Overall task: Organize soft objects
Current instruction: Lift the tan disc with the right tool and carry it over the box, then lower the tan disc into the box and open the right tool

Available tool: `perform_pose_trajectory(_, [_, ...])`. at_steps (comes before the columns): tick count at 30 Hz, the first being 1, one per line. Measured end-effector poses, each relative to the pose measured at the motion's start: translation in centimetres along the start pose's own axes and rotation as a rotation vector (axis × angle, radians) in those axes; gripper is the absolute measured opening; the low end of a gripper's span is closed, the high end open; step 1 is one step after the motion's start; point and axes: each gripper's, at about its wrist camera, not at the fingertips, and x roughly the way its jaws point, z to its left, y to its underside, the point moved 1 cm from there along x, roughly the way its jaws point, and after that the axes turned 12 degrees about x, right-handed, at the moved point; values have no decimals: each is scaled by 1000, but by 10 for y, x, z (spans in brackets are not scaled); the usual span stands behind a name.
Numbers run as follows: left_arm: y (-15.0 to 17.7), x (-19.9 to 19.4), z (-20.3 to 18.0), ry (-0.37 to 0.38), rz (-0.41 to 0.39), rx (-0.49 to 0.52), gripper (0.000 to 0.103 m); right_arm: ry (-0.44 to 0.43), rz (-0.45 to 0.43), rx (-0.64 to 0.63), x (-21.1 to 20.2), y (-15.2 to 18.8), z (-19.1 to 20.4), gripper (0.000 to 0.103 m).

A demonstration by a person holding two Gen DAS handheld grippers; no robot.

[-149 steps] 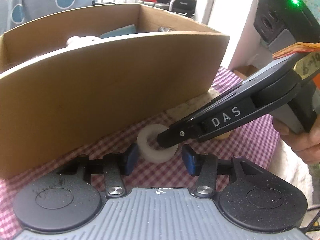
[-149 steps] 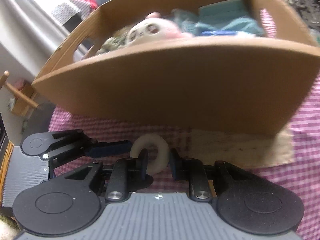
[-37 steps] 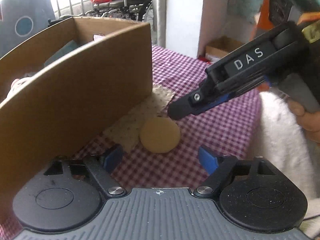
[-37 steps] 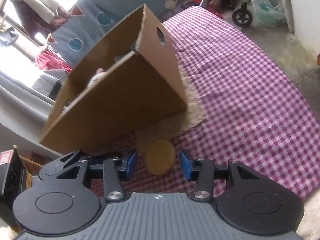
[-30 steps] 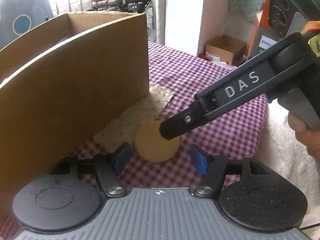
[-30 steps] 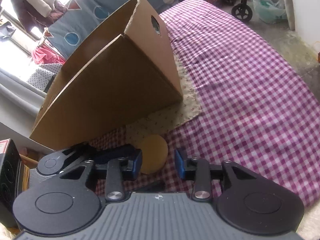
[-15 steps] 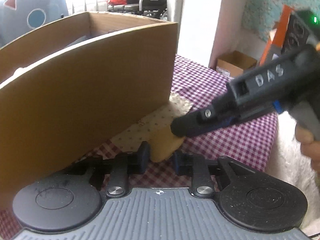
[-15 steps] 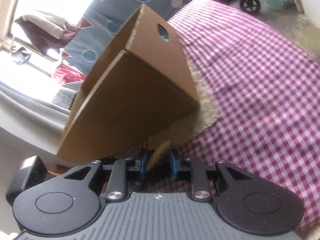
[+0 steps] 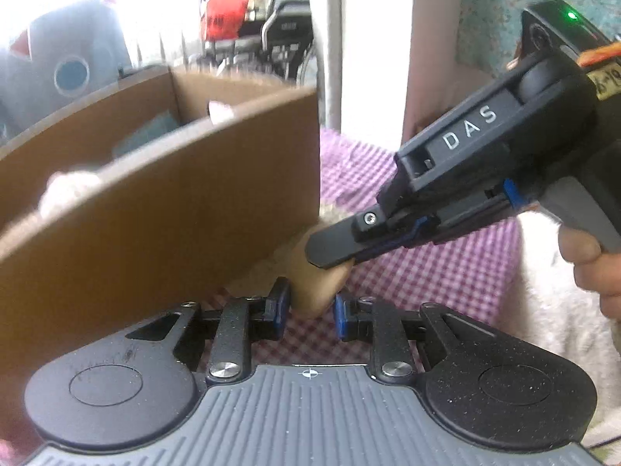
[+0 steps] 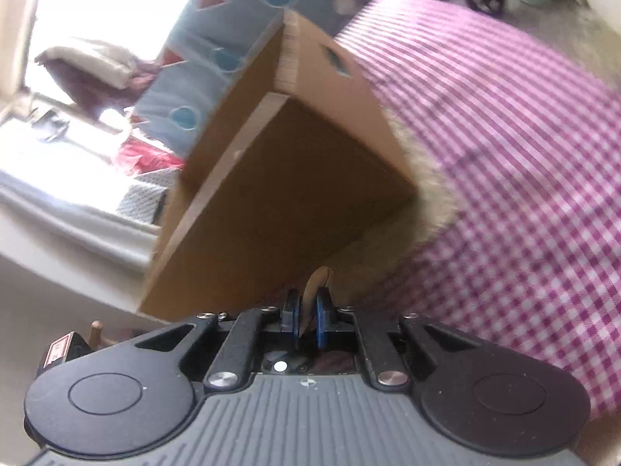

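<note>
Strong daylight is admitted from behind the cardboard box [image 9: 163, 209], where the background is blown out to white in both views. The near face of the box is left in shade, and a soft shadow is cast at its foot onto the checked cloth [image 10: 524, 202]. Motion blur is seen across the box rim, the cloth beside it and the clutter beyond it, most heavily in the right wrist view. Straight edges of the box are bowed by fisheye distortion, and dark corners are shown around it. A small green light [image 9: 571, 15] is seen glowing above and right of the box.
</note>
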Motion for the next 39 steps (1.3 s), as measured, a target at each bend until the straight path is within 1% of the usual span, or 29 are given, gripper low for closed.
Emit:
perform_pose_trajectory(4, [-12,-43,1,-46,-61,44,22,-47,-16,-133,-17,5,51,9])
perform_pose_trajectory(7, [-26,-75,10,-85,-105,59,23,-93,-34,-241,-25,1,92,9])
perform_pose_trajectory(11, [-48,-108,34,-140,-162,58,24,-132,-46,-362,-21,-19,135,9])
perform_pose_trajectory(14, [-65,-111,56,-158,-174,40,24,-120,-34,-411,-5,-42,154,9])
perform_pose_trajectory(17, [-77,-92,78,-153,-140,19,24,-82,12,-400,23,-74,163,9])
perform_pose_trajectory(18, [-82,-83,86,-146,-119,11,24,-65,25,-388,29,-81,162,9])
perform_pose_trajectory(20, [-88,-60,98,-141,-73,7,24,-28,76,-350,53,-105,159,9])
perform_pose_trajectory(22, [-93,-39,113,-117,-18,-9,24,17,116,-320,74,-123,150,9])
perform_pose_trajectory(25, [-94,-10,130,-71,67,-48,24,89,165,-289,103,-144,138,9])
perform_pose_trajectory(28, [-91,15,139,-38,146,-69,26,157,201,-275,126,-153,124,9])
perform_pose_trajectory(30, [-90,27,141,-31,188,-79,30,198,209,-278,136,-158,117,8])
perform_pose_trajectory(31, [-90,31,142,-27,204,-83,38,219,215,-281,141,-160,113,8])
perform_pose_trajectory(32, [-89,34,143,-20,216,-88,46,235,222,-281,146,-162,110,5])
perform_pose_trajectory(33, [-88,35,144,-16,223,-96,50,236,227,-288,148,-162,110,6])
perform_pose_trajectory(34, [-87,33,145,-14,224,-102,58,246,230,-300,149,-162,112,6])
perform_pose_trajectory(35, [-87,31,146,-14,221,-106,64,264,227,-320,150,-162,116,6])
perform_pose_trajectory(36, [-87,28,147,-17,216,-107,66,286,219,-344,153,-163,118,7])
perform_pose_trajectory(38, [-85,19,147,-26,208,-101,75,327,222,-373,155,-162,120,8])
perform_pose_trajectory(39, [-83,16,147,-32,205,-102,77,338,230,-382,157,-161,121,8])
